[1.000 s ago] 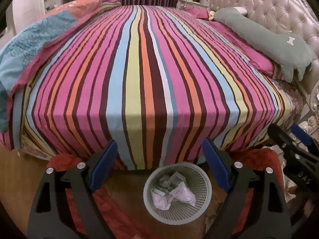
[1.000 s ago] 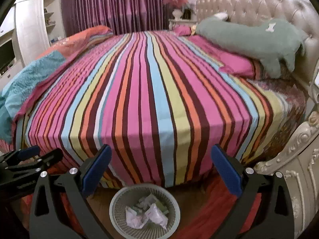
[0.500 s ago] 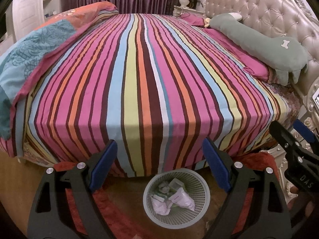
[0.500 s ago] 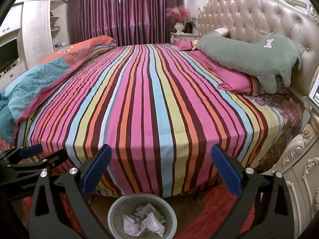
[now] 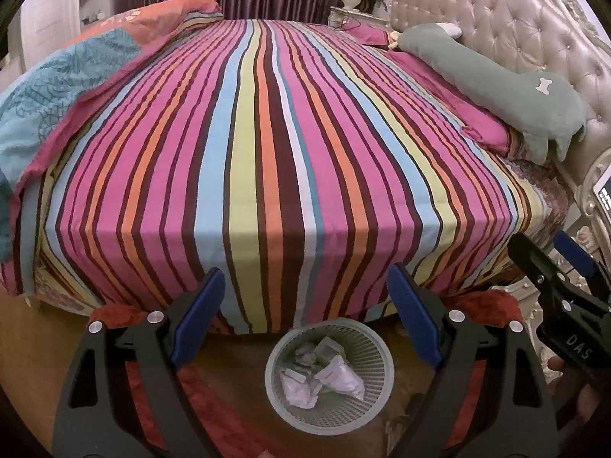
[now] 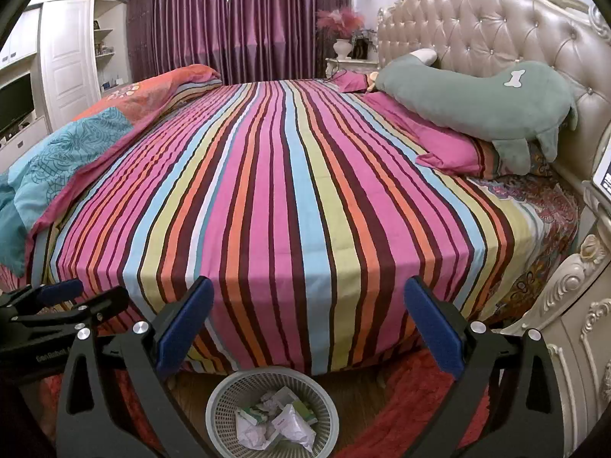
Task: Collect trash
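Striped bedsheet (image 5: 267, 152) filling both views; mesh wastebasket (image 5: 378, 347) holding crumpled paper trash (image 5: 324, 376) by bed's near edge; left gripper (image 5: 305, 297) and right gripper (image 6: 309, 309) spread wide, empty.

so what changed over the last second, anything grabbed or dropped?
Nothing grabbed or dropped. Both cameras tilted up and eased back: the wastebasket slid lower in the right wrist view, and more of the headboard and curtains shows. The left gripper and right gripper stayed open and empty. The crumpled trash in the basket and the striped bedspread look unchanged.
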The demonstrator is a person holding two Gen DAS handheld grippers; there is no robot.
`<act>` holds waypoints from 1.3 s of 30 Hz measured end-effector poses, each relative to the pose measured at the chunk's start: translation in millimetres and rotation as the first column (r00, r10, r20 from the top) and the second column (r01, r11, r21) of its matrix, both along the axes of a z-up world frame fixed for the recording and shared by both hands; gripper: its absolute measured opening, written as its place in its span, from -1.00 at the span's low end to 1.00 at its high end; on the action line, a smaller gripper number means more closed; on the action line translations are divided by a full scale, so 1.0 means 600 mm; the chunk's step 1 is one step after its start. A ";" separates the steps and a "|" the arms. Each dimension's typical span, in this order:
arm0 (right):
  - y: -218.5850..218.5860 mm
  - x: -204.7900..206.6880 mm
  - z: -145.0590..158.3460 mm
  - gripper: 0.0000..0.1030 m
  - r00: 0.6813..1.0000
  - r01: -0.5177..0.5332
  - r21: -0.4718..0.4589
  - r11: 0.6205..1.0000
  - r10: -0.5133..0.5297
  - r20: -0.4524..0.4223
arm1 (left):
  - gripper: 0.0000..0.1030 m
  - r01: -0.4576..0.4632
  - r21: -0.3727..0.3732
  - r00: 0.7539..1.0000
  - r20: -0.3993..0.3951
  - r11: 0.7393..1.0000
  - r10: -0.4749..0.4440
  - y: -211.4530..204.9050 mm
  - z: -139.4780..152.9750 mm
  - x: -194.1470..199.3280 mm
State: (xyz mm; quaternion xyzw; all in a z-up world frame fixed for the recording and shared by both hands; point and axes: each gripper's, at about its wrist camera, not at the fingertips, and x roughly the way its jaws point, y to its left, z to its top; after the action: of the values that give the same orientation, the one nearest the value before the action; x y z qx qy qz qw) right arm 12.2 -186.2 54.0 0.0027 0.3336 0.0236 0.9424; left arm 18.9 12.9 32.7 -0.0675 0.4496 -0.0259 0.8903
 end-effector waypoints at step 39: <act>-0.002 0.004 0.006 0.85 1.000 0.002 0.003 1.000 -0.002 -0.001 | 0.64 -0.004 0.017 1.000 0.008 1.000 0.003 -0.001 0.009 0.001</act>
State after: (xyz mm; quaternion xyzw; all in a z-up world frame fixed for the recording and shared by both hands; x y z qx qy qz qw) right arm 14.7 -187.4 57.8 0.0042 0.3341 0.0233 0.9422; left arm 19.5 12.4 38.0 -0.0606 0.4462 -0.0208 0.8926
